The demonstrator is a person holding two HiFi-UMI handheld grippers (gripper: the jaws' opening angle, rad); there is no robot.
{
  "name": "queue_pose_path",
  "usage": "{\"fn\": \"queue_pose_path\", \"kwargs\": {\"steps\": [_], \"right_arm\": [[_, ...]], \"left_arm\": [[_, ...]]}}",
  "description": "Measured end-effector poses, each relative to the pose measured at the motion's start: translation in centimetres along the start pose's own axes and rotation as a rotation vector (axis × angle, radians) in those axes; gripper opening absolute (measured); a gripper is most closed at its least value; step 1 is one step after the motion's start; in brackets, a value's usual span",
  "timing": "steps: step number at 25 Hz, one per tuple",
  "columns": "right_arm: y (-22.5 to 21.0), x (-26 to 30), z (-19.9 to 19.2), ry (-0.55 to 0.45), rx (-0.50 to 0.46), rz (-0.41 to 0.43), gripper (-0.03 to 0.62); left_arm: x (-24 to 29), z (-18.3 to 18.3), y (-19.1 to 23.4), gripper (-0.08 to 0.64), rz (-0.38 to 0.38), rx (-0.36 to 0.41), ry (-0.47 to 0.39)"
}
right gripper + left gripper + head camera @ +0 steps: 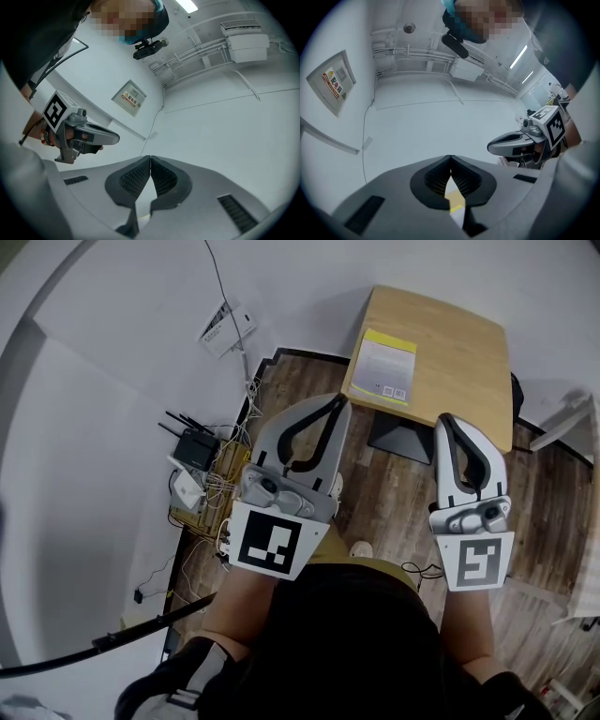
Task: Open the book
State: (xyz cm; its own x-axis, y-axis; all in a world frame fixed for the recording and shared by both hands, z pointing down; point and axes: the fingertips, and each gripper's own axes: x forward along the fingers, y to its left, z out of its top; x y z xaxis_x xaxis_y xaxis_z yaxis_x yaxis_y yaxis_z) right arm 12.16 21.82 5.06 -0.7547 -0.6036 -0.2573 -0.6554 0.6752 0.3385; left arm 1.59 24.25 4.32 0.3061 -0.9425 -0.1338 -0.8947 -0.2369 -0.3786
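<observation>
At lower centre, the left gripper (337,404) and right gripper (448,421) are held closed and empty above plank flooring (394,512). A router (195,448) is seen at left. Farther, at upper centre, the closed book (386,367) lies on a wooden table (464,348).

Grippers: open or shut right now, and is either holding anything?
Left gripper: shut, holding nothing.
Right gripper: shut, holding nothing.

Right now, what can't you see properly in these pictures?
- Print on the book: head view, too small to read.
- Words on the wall sign: left gripper view, small and blurred.
- Foot of the table: head view, mostly hidden under its top.
</observation>
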Motion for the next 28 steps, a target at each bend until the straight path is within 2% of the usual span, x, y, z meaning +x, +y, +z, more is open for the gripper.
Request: {"fn": "queue_pose_path", "kwargs": {"steps": [7,12,16,28], "right_arm": [[-1.0,4.0,-2.0,0.035,-0.019,-0.011,0.029],[-1.7,7.7,-3.4,0.041,-0.035,-0.012,0.029],[-2.3,10.9,-4.6,0.054,-0.06,-0.021,0.029],[-4.2,18.4,-7.1,0.081,-0.041,-0.061,0.029]], "left_arm": [[3.9,-2.5,3.2,0.011,-0.029,-0.016,-0.005],[7.5,-4.1,5.7,0.011,-0.079,-0.022,-0.023],[10.4,-6.1,7.9,0.011,-0.106,-0.055,-0.02],[16.8,-9.8,13.3,0.011,-0.158,-0.114,-0.03]]}}
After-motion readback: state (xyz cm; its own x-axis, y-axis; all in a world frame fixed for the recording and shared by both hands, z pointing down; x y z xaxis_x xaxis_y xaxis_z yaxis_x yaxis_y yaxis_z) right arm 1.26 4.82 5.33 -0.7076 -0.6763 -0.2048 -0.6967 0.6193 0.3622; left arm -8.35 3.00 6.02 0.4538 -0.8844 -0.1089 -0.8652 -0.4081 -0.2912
